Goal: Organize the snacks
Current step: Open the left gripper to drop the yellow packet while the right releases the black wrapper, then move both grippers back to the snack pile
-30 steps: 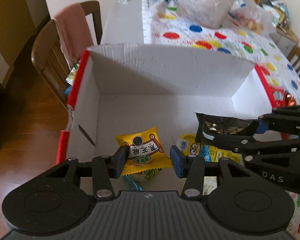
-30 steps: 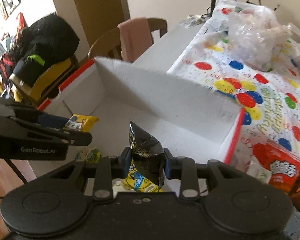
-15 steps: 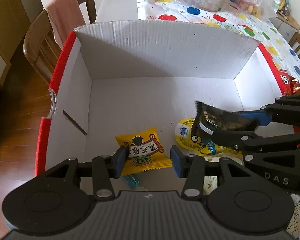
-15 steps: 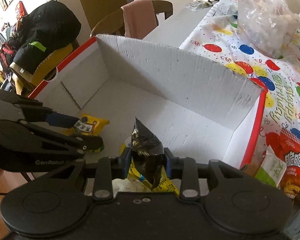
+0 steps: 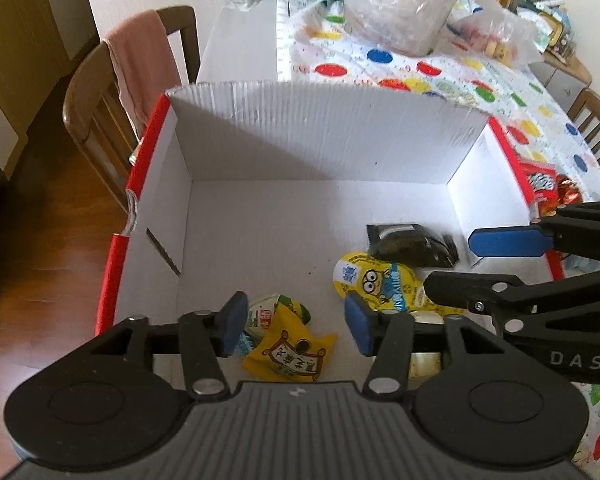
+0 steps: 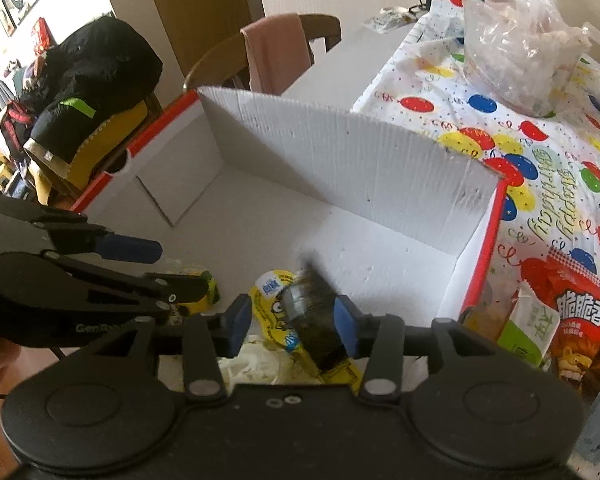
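Hidden or unclear: the dark foil snack packet (image 6: 314, 318) is showing blurred in the right wrist view, so contact with the pads cannot be told there. White wrappers (image 6: 256, 360) are lying half covered behind the right tool (image 6: 292, 322). A green-and-white packet (image 5: 274, 314) is peeking out from under the yellow printed snack pouch (image 5: 290, 350).

Container: the white corrugated cardboard box with red outer edges (image 5: 324, 136) is sitting on the table (image 6: 548, 184), which is wearing a balloon-print birthday cloth. Inside, the dark foil snack packet (image 5: 412, 244) is lying flat on the floor of the box, touching the yellow round-topped cartoon pouch (image 5: 380, 284); the yellow printed pouch is lying nearer the left tool (image 5: 296, 324).

Outside: a red crisp bag (image 6: 580, 312) is lying just beside the box's right wall.

Tools: both are hanging over the box with fingers spread, gripping nothing, right tool beside the dark packet.
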{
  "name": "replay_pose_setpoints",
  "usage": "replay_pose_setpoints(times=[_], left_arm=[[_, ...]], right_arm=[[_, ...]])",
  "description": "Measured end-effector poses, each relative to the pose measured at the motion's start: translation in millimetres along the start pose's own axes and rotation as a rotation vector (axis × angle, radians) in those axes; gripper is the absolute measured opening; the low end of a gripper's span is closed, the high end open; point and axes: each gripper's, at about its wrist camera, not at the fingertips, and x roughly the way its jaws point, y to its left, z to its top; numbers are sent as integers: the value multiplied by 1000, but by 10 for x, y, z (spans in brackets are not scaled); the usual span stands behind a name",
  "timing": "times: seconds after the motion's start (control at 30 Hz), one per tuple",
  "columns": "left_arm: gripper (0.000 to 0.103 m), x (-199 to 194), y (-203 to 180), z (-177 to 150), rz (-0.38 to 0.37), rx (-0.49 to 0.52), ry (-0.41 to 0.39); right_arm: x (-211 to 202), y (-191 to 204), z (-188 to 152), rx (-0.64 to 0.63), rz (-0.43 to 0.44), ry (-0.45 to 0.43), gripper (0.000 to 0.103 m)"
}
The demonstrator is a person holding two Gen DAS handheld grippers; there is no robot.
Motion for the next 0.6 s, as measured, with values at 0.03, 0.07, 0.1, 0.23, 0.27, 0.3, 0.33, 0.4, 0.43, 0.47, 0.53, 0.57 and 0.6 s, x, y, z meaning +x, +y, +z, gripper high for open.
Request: replay_pose_setpoints(times=[0.03, 0.07, 0.1, 0.23, 0.27, 0.3, 0.33, 0.4, 0.43, 0.47, 0.53, 0.57, 0.6], left_arm=[[58, -41, -11, -7, -4, 0, -13], [58, -79, -23, -11, -9, 0, -23], [58, -115, -34, -14, -16, -1, -32], [59, -259, -109, -19, -30, 2, -67], [60, -298, -127, -20, -34, 2, -75], [62, -343, -152, -22, -39, 3, -87], [63, -387, -183, -33, -44, 4, -98], [63, -457, -243, -35, -51, 11, -117], [63, -496, -278, -40, -56, 14, -126], [63, -532, -308, -44, -61, 16, -136], [64, -603, -378, -47, -68, 20, -155], [66, -637, -415, -51, -71, 22, -167], [71, -669, -450, -56, -73, 24, -177]], right_arm=[[-40, 2, -4, 2, 4, -9, 48], [-82, 3, -8, 5, 9, -17, 49], [-117, 2, -8, 7, 12, -25, 49], [-287, -16, -36, 18, 22, -60, 53], [-329, -14, -45, 19, 24, -68, 55], [-375, -21, -53, 20, 25, -77, 55], [-418, -29, -60, 21, 27, -87, 57], [-518, -58, -78, 30, 31, -108, 60], [-571, -73, -87, 34, 33, -120, 61], [-635, -92, -98, 35, 35, -135, 63], [-741, -125, -125, 38, 35, -156, 64], [-799, -145, -143, 41, 38, -164, 67], [-850, -164, -161, 44, 42, -172, 68]])
